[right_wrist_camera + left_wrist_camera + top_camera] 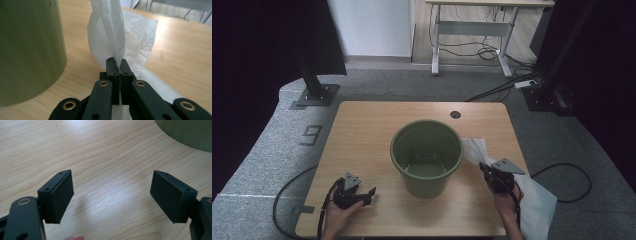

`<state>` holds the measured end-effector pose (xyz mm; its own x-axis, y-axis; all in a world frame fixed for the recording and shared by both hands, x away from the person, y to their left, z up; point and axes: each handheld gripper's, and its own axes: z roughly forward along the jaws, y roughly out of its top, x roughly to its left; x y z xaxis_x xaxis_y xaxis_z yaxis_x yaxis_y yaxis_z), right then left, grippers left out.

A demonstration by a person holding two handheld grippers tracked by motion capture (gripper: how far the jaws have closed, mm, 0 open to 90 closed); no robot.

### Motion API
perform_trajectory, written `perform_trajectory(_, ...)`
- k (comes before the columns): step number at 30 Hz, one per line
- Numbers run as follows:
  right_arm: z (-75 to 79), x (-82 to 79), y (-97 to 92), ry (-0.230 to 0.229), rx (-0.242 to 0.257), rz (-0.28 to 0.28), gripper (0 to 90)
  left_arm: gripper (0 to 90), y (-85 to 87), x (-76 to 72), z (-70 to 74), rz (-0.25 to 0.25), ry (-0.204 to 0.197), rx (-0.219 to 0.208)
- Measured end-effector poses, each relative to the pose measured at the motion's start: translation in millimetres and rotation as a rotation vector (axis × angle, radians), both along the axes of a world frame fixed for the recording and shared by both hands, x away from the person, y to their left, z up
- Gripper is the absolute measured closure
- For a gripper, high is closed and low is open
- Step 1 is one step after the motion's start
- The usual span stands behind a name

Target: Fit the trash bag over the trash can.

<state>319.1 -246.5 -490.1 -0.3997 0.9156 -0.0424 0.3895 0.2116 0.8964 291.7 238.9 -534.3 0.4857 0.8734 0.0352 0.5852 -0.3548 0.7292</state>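
Right gripper: fingers pressed together, pinching thin white plastic bag just right of green bin on counter. Left gripper: fingers spread, holding nothing. Risk: film slips or tears under one small pinch; dragging it may tip the bin.

Wooden table, green bucket, plastic bag
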Motion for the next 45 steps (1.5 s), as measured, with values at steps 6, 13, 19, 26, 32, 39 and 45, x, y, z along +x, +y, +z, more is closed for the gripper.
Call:
perform_trajectory(6, 33.1, -10.2, -5.4, -0.079, 0.026, -0.012, 88.6, 18.6, -1.1, 0.8, -2.3, -0.006, 0.007, 0.003)
perform_trajectory(13, 78.6, -8.7, -7.4, -0.148, 0.085, -0.012, 88.5, 18.7, -0.1, 0.9, -1.8, -0.006, 0.008, -0.004)
perform_trajectory(19, 122.1, -6.6, 0.0, -0.222, 0.107, -0.006, 88.5, 18.8, 0.9, 1.1, -1.6, -0.004, 0.006, -0.012)
perform_trajectory(26, 148.7, -9.9, 26.5, -0.260, 0.078, 0.071, 88.5, 19.1, 0.6, -0.3, -0.4, -0.001, -0.005, -0.015)
perform_trajectory(32, 146.6, -12.2, 38.8, -0.240, 0.121, 0.126, 88.5, 19.2, 1.4, -0.5, -0.3, 0.000, -0.006, -0.014)
perform_trajectory(39, 147.1, -29.0, 53.4, -0.246, 0.146, 0.214, 88.5, 19.1, 1.1, -0.3, -0.4, -0.004, -0.001, -0.025)
perform_trajectory(45, 134.3, -36.5, 65.4, -0.210, 0.160, 0.283, 88.4, 19.2, 1.2, -0.2, -0.5, -0.004, 0.002, -0.034)
